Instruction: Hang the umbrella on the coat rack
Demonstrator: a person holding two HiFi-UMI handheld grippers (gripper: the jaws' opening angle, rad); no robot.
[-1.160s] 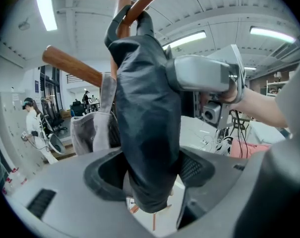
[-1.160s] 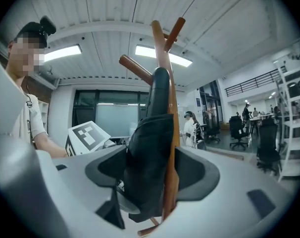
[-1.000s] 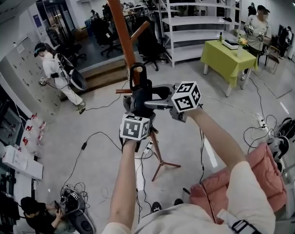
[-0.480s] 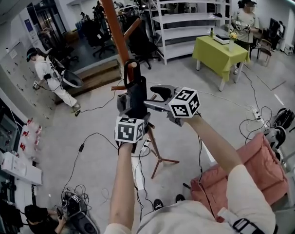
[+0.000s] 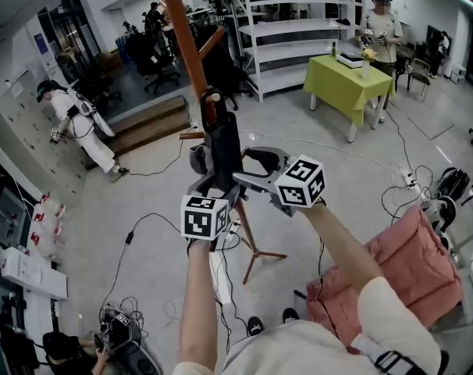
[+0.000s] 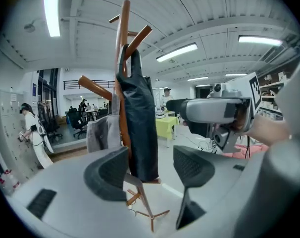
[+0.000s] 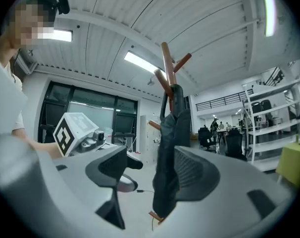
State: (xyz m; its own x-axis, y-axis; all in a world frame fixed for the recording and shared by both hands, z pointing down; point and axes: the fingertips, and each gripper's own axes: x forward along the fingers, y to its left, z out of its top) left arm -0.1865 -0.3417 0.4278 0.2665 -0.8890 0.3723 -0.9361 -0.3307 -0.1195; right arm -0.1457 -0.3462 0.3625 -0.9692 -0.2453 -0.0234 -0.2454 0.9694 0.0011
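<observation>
The dark umbrella (image 6: 140,123) hangs from a peg of the coat rack (image 6: 123,24). The left hand-held gripper (image 6: 149,170) and the right hand-held gripper (image 7: 155,175) are both released, jaws apart on either side of it.

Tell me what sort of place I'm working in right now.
Probably an open lab or office workspace: white metal shelving, black office chairs, a table with a yellow-green cloth, and loose cables lying about.

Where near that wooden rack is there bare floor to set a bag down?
In the head view, bare floor lies left of the coat rack, toward the person in white, and between the rack and the green table. Crowded: cables and a pink cloth at right, a wire tangle at bottom left.
</observation>
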